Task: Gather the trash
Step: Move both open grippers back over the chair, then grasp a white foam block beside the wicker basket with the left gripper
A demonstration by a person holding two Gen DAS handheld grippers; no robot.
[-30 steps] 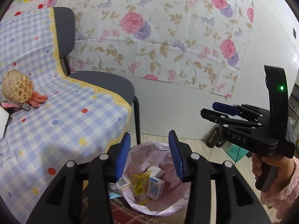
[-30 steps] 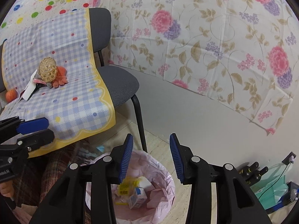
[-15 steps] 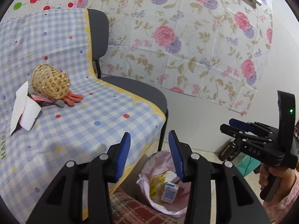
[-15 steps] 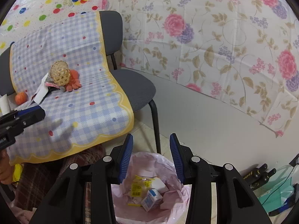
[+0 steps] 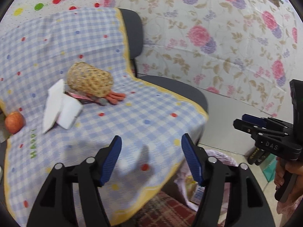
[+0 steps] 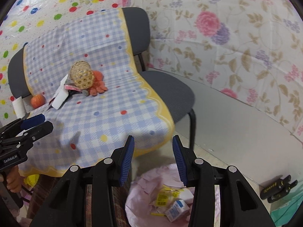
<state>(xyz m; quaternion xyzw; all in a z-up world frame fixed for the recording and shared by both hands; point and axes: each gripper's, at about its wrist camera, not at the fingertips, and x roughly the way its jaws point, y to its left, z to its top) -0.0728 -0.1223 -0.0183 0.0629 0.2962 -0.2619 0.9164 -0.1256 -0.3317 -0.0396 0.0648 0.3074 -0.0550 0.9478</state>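
Note:
A bin with a pink liner stands on the floor and holds a yellow wrapper and a small blue-and-white carton; its edge shows in the left wrist view. My left gripper is open and empty above the checked cloth. My right gripper is open and empty above the bin. On the cloth lie white paper pieces, a pink wrapper, a woven ball and an orange toy.
An apple and a paper roll sit at the cloth's left end. The cloth drapes two grey chairs. Dark bottles stand by the floral wall. A plaid rug lies under the bin.
Both grippers have risen and swung left, from over the bin toward the cloth. The left gripper's fingers stand wider apart. More of the cloth and the apple have come into view.

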